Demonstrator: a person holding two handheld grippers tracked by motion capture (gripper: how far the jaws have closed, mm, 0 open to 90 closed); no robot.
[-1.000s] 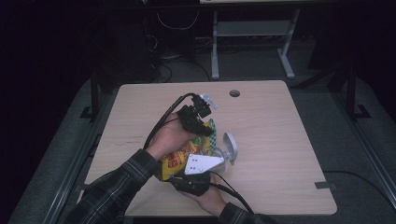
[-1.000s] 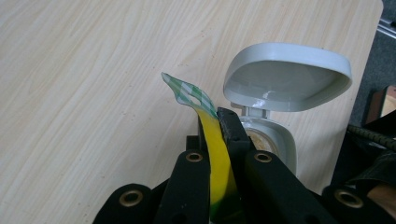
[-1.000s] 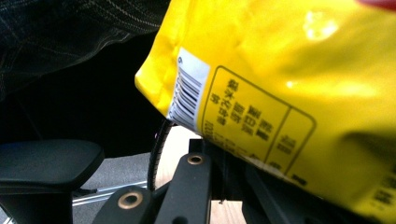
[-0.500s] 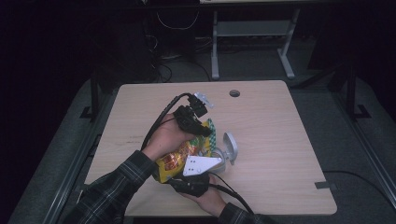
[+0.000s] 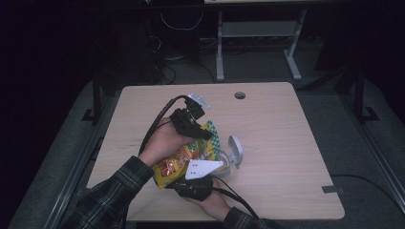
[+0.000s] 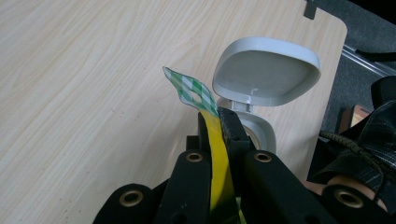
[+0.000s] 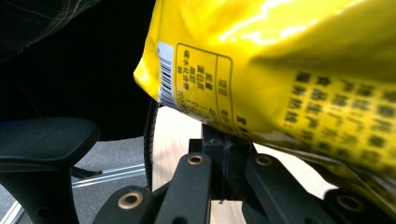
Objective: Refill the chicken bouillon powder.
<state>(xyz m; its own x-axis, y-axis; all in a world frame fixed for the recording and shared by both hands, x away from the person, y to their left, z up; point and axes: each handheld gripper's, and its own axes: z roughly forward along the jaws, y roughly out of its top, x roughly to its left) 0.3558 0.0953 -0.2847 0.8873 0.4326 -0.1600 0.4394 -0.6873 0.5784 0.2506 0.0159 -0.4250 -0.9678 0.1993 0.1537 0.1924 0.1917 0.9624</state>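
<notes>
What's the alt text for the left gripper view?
The left hand-held gripper is shut on the yellow snack bag, pinching its top edge, whose green-checked corner sticks up past the jaws. Just behind stands a grey container with its hinged lid flipped open, on a light wooden table.

Both hands hold their grippers close together, left gripper [image 5: 206, 136] and right gripper [image 5: 203, 177] clamped tight.
</notes>
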